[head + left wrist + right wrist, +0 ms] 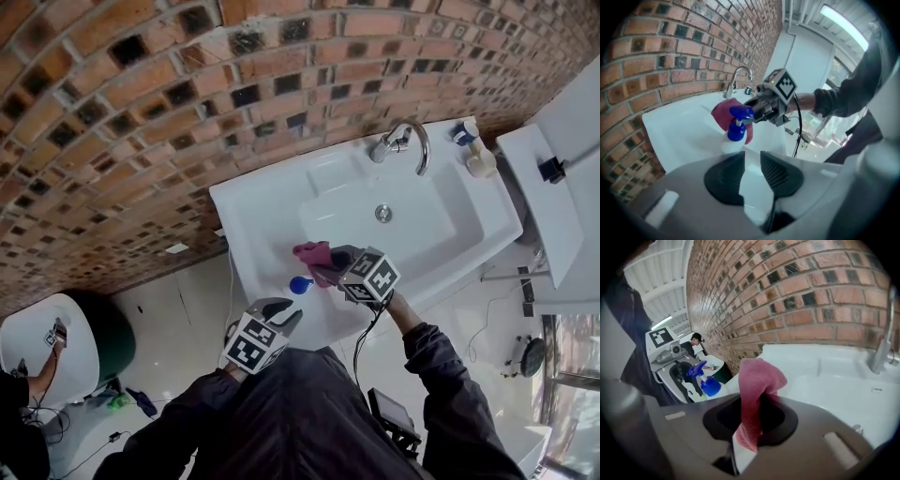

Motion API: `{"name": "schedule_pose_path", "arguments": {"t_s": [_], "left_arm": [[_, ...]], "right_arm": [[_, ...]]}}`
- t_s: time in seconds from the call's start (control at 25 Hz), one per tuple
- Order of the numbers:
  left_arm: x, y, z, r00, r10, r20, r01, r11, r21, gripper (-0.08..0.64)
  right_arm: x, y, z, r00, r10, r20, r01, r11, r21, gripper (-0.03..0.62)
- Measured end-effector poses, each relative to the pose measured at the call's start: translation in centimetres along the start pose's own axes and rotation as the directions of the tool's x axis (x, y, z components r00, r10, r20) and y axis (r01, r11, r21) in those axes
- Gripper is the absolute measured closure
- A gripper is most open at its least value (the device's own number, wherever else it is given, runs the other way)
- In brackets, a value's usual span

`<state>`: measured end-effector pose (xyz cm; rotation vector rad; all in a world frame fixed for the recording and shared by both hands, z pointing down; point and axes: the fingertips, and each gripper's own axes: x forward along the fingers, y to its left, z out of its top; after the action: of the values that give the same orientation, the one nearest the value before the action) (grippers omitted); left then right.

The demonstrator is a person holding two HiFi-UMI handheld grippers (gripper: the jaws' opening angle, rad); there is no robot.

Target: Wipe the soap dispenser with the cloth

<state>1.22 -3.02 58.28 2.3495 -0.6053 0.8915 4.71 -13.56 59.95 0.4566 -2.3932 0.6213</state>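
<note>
Brick wall [141,141] backs a white sink [272,202], and the soap dispenser [736,131] with its blue pump stands on the sink's near rim, toward the left. Just beside the pump, on its far right side, the right gripper [750,414] has its jaws clamped on the pink cloth [757,380]. On the near side of the dispenser the left gripper [751,161] hovers, its jaws parted with nothing between them.

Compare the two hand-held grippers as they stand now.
The left hand-held gripper stands open and empty; the right hand-held gripper is shut on the pink cloth. The left hangs short of the soap dispenser; the right holds its cloth beside the blue pump. Both bear marker cubes.
</note>
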Motion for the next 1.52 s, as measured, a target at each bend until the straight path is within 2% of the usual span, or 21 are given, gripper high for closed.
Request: {"name": "schedule_pose_path", "arguments": {"t_s": [0.12,0.24,0.36,0.56,0.68,0.84,0.96,1.04,1.12,1.28,1.52], "left_arm": [[0.4,0.5,-0.2,1.0,0.014,-0.002,-0.014,1.0,-0.014,0.439],[0.6,1.0,-0.2,1.0,0.023,0.011,-0.023,0.999,-0.034,0.425],[0.7,1.5,-0.2,0.999,0.031,0.014,-0.03,0.998,-0.047,0.411],[0.1,2.3,-0.2,1.0,0.02,0.023,-0.019,0.998,-0.053,0.411],[-0.1,2.4,-0.3,1.0,0.007,0.024,-0.006,0.999,-0.05,0.409],[-0.5,1.9,0.2,0.999,0.004,0.039,-0.004,1.0,-0.001,0.41],[-1.1,1.6,1.3,0.996,0.023,0.084,-0.028,0.998,0.063,0.409],[-1.2,1.5,1.9,0.995,0.027,0.1,-0.035,0.996,0.088,0.409],[-0.9,1.5,2.1,0.994,0.026,0.104,-0.036,0.995,0.094,0.408],[-0.5,1.5,1.7,0.996,0.022,0.085,-0.029,0.996,0.082,0.408],[-0.4,1.7,1.9,0.996,0.021,0.091,-0.027,0.997,0.067,0.41]], "right_arm": [[0.4,1.2,1.1,0.997,0.065,-0.036,-0.069,0.99,-0.12,0.525],[0.8,2.5,0.8,0.99,0.113,-0.08,-0.126,0.976,-0.176,0.525],[1.0,3.6,-0.2,0.985,0.129,-0.112,-0.148,0.971,-0.186,0.525],[0.2,5.4,-1.1,0.992,0.095,-0.081,-0.106,0.982,-0.154,0.525],[-0.1,6.0,-1.5,0.998,0.052,-0.035,-0.055,0.995,-0.087,0.525],[-1.2,5.2,-1.9,1.0,0.017,0.02,-0.019,0.996,0.089,0.525],[-3.1,5.2,0.3,0.989,0.07,0.132,-0.1,0.967,0.233,0.525],[-3.8,5.4,1.4,0.976,0.115,0.185,-0.166,0.941,0.293,0.525],[-3.6,5.4,1.1,0.976,0.135,0.172,-0.185,0.929,0.32,0.525],[-1.4,5.8,-1.0,0.981,0.177,0.075,-0.192,0.922,0.337,0.525],[2.5,4.4,-5.6,0.984,0.176,-0.032,-0.145,0.886,0.44,0.525]]}}
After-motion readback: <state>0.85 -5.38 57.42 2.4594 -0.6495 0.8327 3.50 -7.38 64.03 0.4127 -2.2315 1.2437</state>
